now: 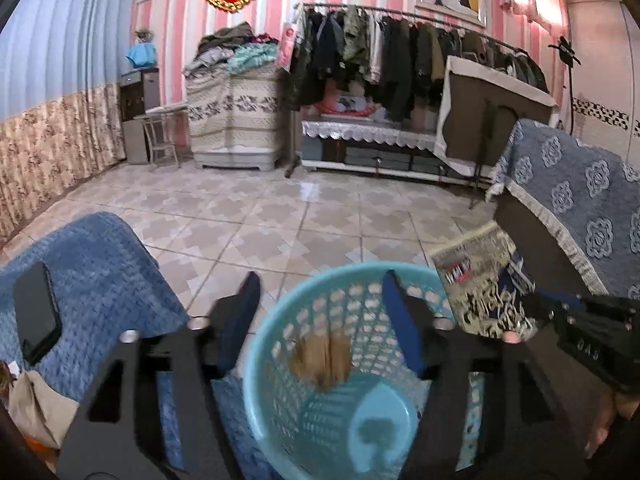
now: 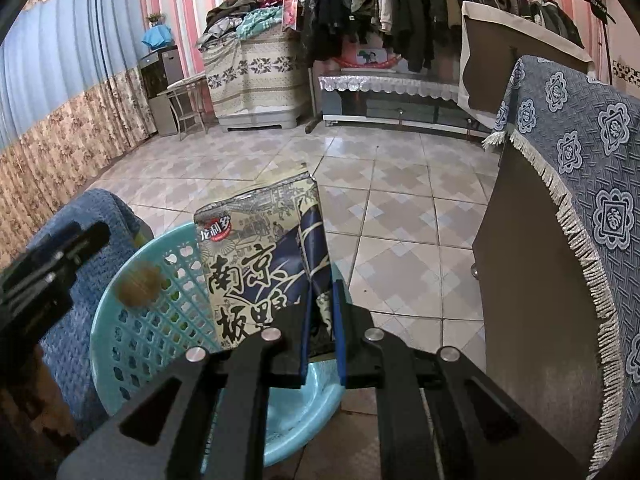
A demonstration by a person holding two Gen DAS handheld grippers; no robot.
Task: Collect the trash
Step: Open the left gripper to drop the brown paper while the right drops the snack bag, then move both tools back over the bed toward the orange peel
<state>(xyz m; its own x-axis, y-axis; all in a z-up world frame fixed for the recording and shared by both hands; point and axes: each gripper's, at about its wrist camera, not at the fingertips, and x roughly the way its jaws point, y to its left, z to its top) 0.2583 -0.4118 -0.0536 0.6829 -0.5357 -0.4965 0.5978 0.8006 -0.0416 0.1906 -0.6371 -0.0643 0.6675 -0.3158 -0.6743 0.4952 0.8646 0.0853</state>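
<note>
A turquoise plastic basket (image 1: 256, 360) with a perforated wall stands on the tiled floor below both grippers. My left gripper (image 1: 320, 284) hangs open right over its mouth, with nothing between the blue pads. A blurred brown lump (image 1: 322, 360) shows inside the basket under those jaws; I cannot tell if it rests on anything. My right gripper (image 2: 323, 292) is shut on the lower edge of a crumpled food packet (image 2: 256, 248) printed with large Chinese characters, held upright above the basket's (image 2: 132, 320) right rim. The packet (image 1: 480, 280) also appears at the right of the left wrist view.
A seat under a blue knitted cover (image 1: 100, 272) carries a black phone (image 1: 36, 312) left of the basket. A dark cabinet draped with a blue patterned cloth (image 2: 580, 160) stands close on the right. Tiled floor (image 1: 300, 216) stretches ahead to a clothes rack (image 1: 400, 52).
</note>
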